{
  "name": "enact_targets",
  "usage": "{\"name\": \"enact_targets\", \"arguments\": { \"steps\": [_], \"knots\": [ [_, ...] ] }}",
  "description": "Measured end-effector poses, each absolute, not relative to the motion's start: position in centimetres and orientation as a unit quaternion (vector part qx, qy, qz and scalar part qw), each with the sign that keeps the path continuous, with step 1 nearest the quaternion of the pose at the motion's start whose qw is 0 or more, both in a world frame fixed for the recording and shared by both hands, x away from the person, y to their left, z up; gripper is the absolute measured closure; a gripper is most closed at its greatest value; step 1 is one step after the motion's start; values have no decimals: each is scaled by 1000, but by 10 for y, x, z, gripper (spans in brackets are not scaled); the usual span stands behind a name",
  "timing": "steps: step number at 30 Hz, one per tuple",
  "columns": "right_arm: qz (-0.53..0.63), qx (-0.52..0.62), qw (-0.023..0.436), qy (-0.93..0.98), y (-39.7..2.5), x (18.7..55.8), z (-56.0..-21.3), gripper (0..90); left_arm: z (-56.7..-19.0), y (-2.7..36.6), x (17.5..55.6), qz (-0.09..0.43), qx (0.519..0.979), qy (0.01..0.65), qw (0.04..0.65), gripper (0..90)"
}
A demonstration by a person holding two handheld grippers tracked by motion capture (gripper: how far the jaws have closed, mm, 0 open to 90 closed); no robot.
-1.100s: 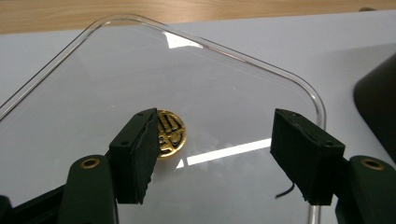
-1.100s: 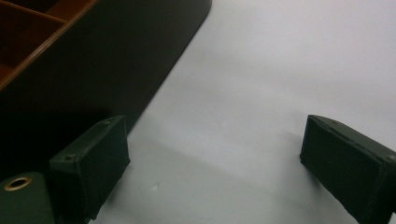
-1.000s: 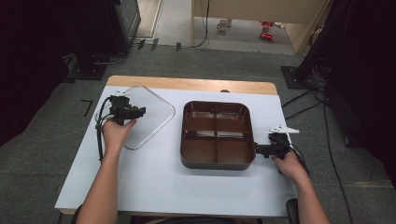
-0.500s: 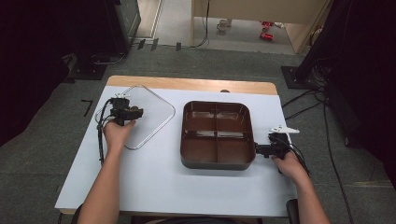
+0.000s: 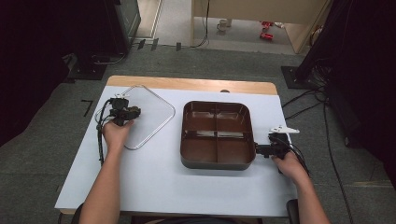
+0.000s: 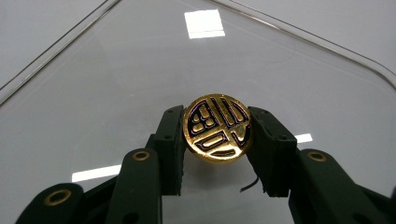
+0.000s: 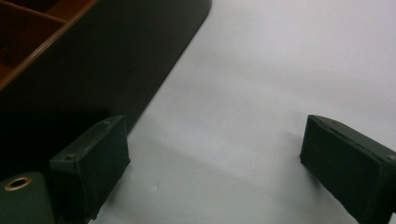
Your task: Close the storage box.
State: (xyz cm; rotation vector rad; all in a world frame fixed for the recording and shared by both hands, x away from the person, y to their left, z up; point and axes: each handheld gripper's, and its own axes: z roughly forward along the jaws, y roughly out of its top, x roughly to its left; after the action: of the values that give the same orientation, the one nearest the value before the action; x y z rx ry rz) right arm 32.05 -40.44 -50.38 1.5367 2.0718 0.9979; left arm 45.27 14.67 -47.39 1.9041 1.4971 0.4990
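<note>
Glass lid (image 5: 142,116) under left tool (image 6: 217,140), brown tray (image 5: 217,135) beside right tool (image 7: 219,163)

The high view looks forward and down over the whole surface (image 5: 154,186). The left gripper view sits close above the clear lid (image 6: 116,79), also seen from above (image 5: 149,116). The right gripper view, very near the surface, catches what is probably the brown tray's (image 7: 93,60) wall.

**Layout around the tray**

The divided tray (image 5: 217,135) sits on the bench (image 5: 154,186). To the tray's left lies the glass lid (image 5: 149,116), with the left tool (image 5: 125,113) over it. The right tool (image 5: 261,150) rests just beside the tray's right near corner.
</note>
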Motion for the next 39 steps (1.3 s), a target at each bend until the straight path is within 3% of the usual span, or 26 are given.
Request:
{"name": "enact_targets", "arguments": {
  "steps": [22, 33, 39],
  "knots": [
    [354, 546, 187, 736, -405, 320, -504, 73, -399, 139, 427, 166, 738, 507, 414, 594],
    [355, 545, 186, 736, -405, 320, -504, 73, -370, 108, 413, 162, 774, 440, 426, 594],
    [355, 546, 186, 736, -405, 320, -504, 73, -362, 83, 408, 132, 788, 400, 448, 594]
  ]
}}
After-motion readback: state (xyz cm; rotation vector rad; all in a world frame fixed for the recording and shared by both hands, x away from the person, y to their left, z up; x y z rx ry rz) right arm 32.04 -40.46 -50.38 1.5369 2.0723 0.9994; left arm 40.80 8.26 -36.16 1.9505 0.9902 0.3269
